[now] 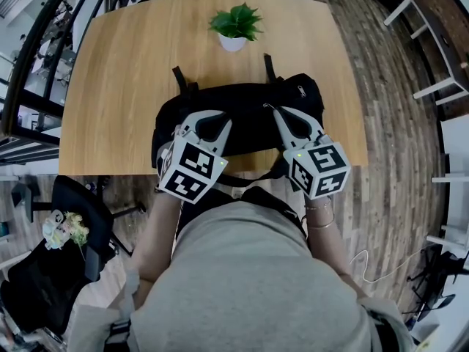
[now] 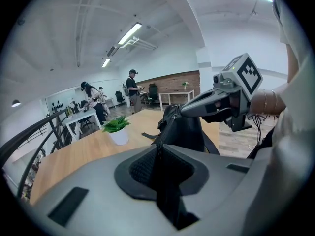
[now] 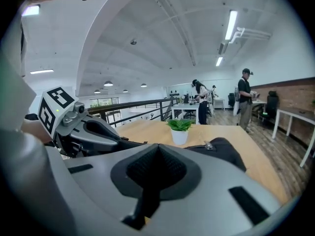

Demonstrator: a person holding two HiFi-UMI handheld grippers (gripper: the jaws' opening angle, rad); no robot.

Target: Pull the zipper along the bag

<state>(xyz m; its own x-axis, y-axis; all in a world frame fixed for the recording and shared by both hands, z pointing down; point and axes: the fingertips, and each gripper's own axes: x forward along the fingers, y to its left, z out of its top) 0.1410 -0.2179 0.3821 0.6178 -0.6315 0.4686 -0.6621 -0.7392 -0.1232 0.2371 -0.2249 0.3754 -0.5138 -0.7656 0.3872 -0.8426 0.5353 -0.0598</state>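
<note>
A black bag (image 1: pixel 249 108) lies across the near edge of the wooden table (image 1: pixel 124 86). My left gripper (image 1: pixel 222 127) rests on its left part. In the left gripper view it (image 2: pixel 160 146) is shut on a black zipper strip that runs up to the bag (image 2: pixel 184 129). My right gripper (image 1: pixel 280 114) sits on the bag's right part. From the left gripper view its tip (image 2: pixel 183 111) meets a raised peak of the bag. In its own view the right gripper (image 3: pixel 157 149) looks shut; what it pinches is hidden. The left gripper (image 3: pixel 119 140) shows beside it.
A small potted plant (image 1: pixel 236 26) stands behind the bag at the table's far middle. A black chair (image 1: pixel 73 204) is at the lower left, a railing (image 1: pixel 33 57) along the left, white furniture (image 1: pixel 440 86) at the right. People (image 2: pixel 132 85) stand far off.
</note>
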